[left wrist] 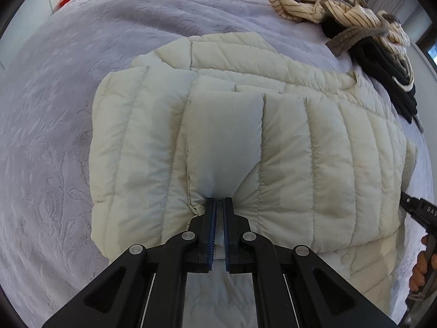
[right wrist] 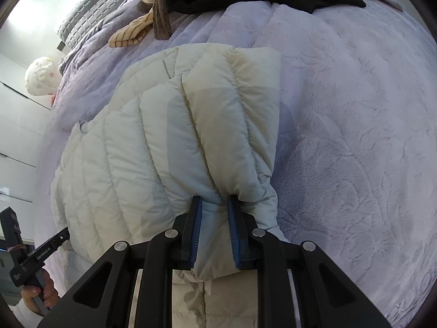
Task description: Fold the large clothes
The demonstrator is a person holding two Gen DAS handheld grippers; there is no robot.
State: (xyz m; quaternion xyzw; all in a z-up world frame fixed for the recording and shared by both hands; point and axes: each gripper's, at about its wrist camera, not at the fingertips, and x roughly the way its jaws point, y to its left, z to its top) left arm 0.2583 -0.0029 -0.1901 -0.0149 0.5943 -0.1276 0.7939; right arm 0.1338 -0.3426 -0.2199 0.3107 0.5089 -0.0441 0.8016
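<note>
Spread across a lavender bedspread (left wrist: 54, 125) at frame centre: a cream quilted puffer jacket (left wrist: 314, 142), partly folded. Pinched tight between the blue pads of the left hand-held gripper (left wrist: 220, 201) at lower centre, a fold of the jacket's near edge. Clamped in the right hand-held gripper (right wrist: 214, 201), a thicker bunched edge of the same jacket. Heaped at upper right of the left view: a striped garment (left wrist: 327, 2) and dark clothes (left wrist: 387, 76).
</note>
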